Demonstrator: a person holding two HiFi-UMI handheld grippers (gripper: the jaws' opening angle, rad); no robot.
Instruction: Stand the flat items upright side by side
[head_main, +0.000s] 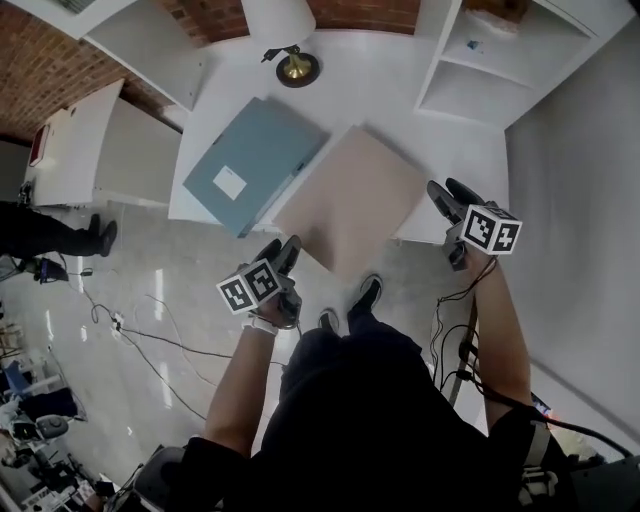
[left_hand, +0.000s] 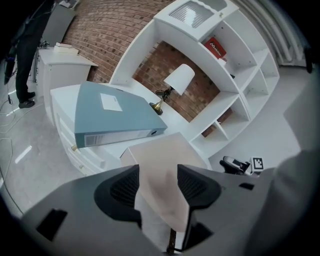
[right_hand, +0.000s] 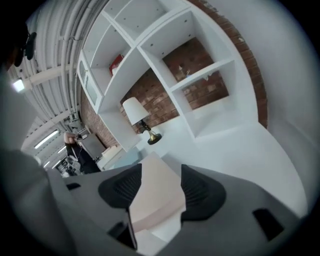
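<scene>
Bystander: a person in dark clothes (head_main: 60, 232) stands on the floor well to the left of the white table (head_main: 380, 90).
Low cabinet: a white cabinet (head_main: 90, 145) stands just beside the table's left end.
Blue binder: the blue binder (head_main: 255, 160) lies flat on the table's left half. Its near corner reaches the table's front edge, and a white label (head_main: 229, 181) faces up.
Left gripper: the left gripper (head_main: 282, 247) hangs off the table's front edge, above the floor, and points at the table. Its jaws stand well apart and clamp nothing. In the left gripper view the overhanging corner of the beige board shows in the gap between the pads; I cannot tell whether they touch it.
Lamp: a lamp (head_main: 297, 67) with a brass foot and a white shade stands at the table's back.
Beige board: the beige board (head_main: 355, 195) lies flat on the table's right half, just beside the binder. Its near corner juts out past the table's front edge.
Right gripper: the right gripper (head_main: 447, 190) is at the table's front right corner, near the board's right corner. Its jaws are wide apart and grip nothing; the board shows between them in the right gripper view.
Shelves: a white shelf unit (head_main: 500, 60) rises at the table's right end.
</scene>
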